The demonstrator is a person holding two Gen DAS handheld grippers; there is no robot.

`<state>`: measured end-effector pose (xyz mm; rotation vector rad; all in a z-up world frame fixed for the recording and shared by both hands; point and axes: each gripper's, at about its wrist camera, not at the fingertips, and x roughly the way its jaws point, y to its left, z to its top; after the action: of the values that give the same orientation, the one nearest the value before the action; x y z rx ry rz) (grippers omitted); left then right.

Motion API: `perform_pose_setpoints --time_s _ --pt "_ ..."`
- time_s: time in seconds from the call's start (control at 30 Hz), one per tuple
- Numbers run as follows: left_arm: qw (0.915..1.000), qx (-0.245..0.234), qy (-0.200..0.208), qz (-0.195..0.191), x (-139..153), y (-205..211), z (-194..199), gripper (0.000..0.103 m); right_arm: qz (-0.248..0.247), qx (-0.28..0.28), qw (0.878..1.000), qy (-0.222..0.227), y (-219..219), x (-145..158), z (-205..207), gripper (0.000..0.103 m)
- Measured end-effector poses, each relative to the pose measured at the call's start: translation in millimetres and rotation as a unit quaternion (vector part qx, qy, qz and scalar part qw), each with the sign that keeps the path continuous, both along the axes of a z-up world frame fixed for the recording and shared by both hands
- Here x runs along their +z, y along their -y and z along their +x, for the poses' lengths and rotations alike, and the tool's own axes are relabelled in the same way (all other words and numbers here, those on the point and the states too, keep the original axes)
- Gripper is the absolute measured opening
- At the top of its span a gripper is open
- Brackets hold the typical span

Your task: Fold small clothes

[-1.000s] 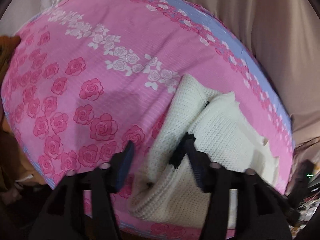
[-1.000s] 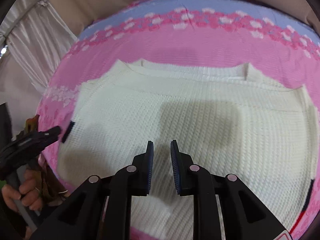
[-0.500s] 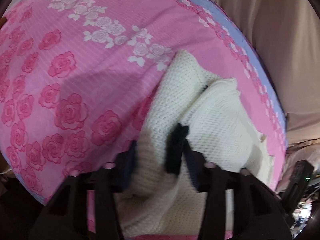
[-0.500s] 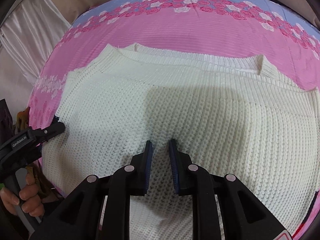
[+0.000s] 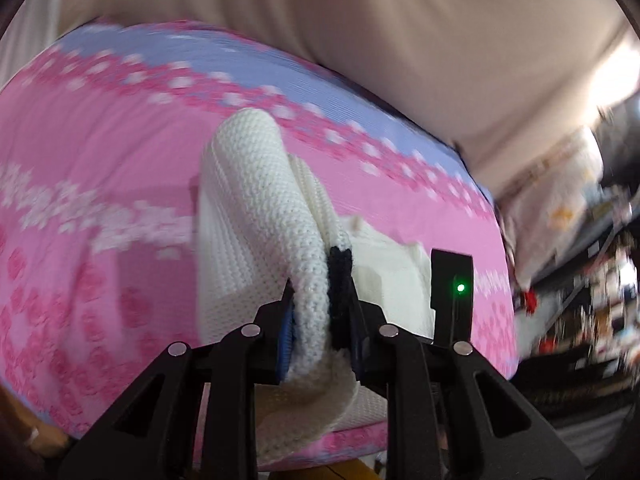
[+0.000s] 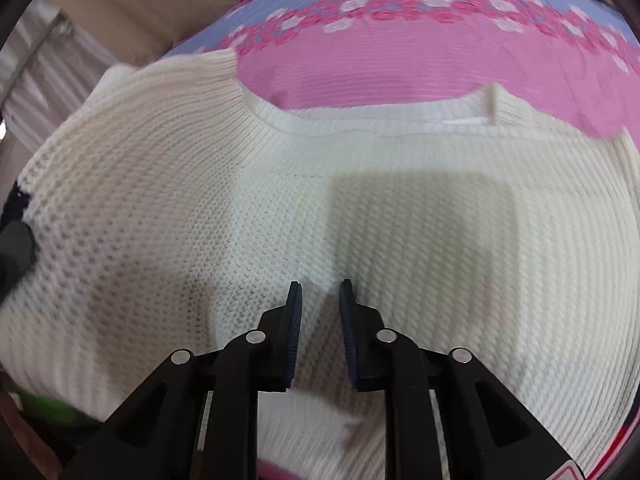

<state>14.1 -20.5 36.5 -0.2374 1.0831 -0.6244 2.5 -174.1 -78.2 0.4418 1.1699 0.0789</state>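
Observation:
A cream knitted sweater [image 6: 400,216] lies on a pink rose-print bed cover [image 6: 360,68], its ribbed neckline toward the far side. My left gripper [image 5: 320,320] is shut on the sweater's left edge [image 5: 256,200], at a dark trim patch [image 5: 339,272], and holds it lifted off the cover. In the right wrist view that lifted side [image 6: 120,160] rises at the left. My right gripper [image 6: 320,300] rests low over the sweater's middle, its jaws a narrow gap apart with nothing between them.
The cover has a lilac band [image 5: 200,64] along its far edge, with beige fabric [image 5: 360,40] behind. Cluttered shelves and a bag [image 5: 560,208] stand off the bed's right side. The right gripper's body with a green light [image 5: 452,284] shows in the left wrist view.
My left gripper closed on the sweater's left edge, lifted it and swung toward the right. The right gripper stayed over the sweater's middle and moved slightly closer.

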Motion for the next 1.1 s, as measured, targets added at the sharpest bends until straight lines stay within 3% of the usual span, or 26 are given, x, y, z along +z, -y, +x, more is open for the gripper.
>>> perform_pose_setpoints --time_s 0.03,0.1,0.17,0.2,0.27,0.37,0.43,0.5,0.6,0.8,0.87,0.9,1.0,1.1 --pt "0.9996 -0.025 0.004 0.010 -2 22 -6 0.021 0.009 -0.019 1.000 0.008 13 5 -12 0.031" --pt "0.9973 -0.068 0.006 0.028 -14 59 -17 0.021 0.019 -0.051 0.998 0.013 38 10 -32 0.037" --pt "0.9932 -0.103 0.003 0.055 -34 86 -28 0.022 0.027 -0.090 0.996 0.003 71 8 -57 0.038" --pt "0.9889 -0.120 -0.007 0.088 -53 103 -32 0.023 0.028 -0.106 0.994 -0.001 83 8 -67 0.038" --pt "0.9854 -0.125 -0.030 0.111 -73 111 -39 0.030 0.028 -0.143 0.989 -0.005 111 7 -91 0.041" --pt "0.9900 -0.114 -0.025 0.079 -64 95 -48 0.044 0.030 -0.172 0.985 0.002 133 14 -115 0.051" --pt "0.9927 -0.100 0.001 0.067 -46 74 -53 0.071 0.039 -0.171 0.984 0.016 136 21 -120 0.065" --pt "0.9941 -0.081 0.023 0.068 -32 53 -53 0.078 0.058 -0.160 0.985 0.030 134 30 -114 0.074" --pt "0.9942 -0.060 0.018 0.088 -29 20 -52 0.081 0.081 -0.128 0.988 0.032 112 36 -90 0.081" --pt "0.9850 -0.063 -0.071 0.144 -69 -13 -59 0.082 0.104 -0.102 0.989 -0.023 74 10 -48 0.083" --pt "0.9804 -0.063 -0.092 0.162 -79 -16 -59 0.082 0.108 -0.091 0.989 -0.035 61 4 -41 0.080" --pt "0.9785 -0.066 -0.098 0.169 -83 -16 -61 0.082 0.108 -0.083 0.990 -0.035 55 4 -39 0.070" --pt "0.9789 -0.064 -0.092 0.171 -80 -15 -65 0.080 0.097 -0.057 0.993 -0.020 44 18 -34 0.022" --pt "0.9892 -0.040 -0.034 0.137 -51 -20 -66 0.083 0.116 -0.051 0.990 0.064 58 64 -47 0.021"
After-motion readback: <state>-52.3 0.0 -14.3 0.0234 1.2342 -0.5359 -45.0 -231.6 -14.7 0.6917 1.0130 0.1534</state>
